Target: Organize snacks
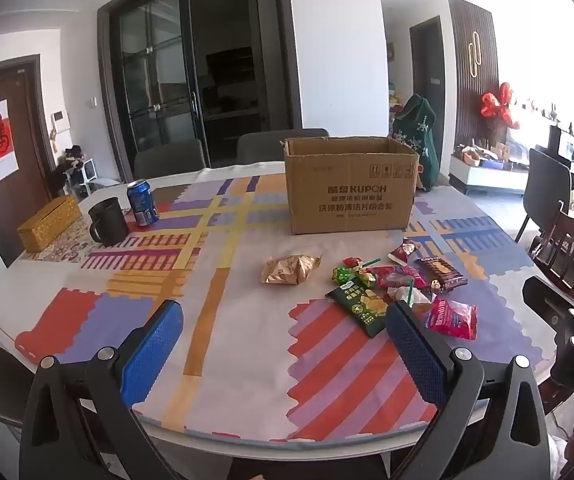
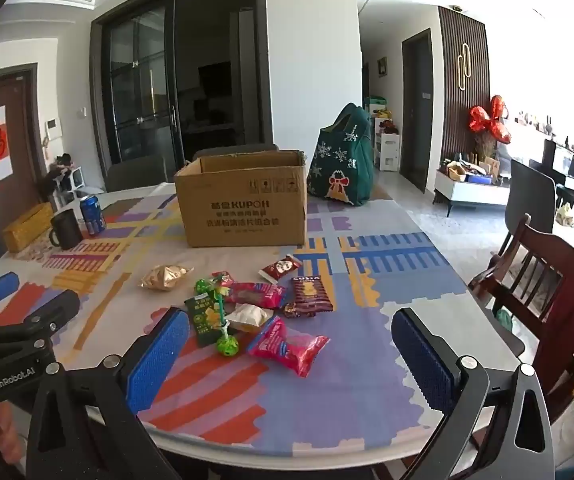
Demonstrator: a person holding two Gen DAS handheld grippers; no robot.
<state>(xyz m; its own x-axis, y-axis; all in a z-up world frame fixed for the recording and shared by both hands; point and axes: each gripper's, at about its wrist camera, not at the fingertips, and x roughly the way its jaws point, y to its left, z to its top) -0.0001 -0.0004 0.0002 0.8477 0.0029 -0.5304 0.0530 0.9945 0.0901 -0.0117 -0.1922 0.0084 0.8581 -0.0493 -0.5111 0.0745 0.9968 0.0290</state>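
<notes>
The left gripper [image 1: 283, 332] hangs over the near edge of the table [image 1: 247, 420], its blue-padded jaws spread wide with nothing between them. Beyond its right pad lies a scatter of snack packets: a green pouch [image 1: 361, 307], a pink packet [image 1: 453, 318], a gold bag [image 1: 287, 269] lying apart to the left. Behind them stands an open cardboard box [image 1: 349, 192]. Far left, a black mug [image 1: 108, 221] sits just beside a blue can [image 1: 142, 202].
</notes>
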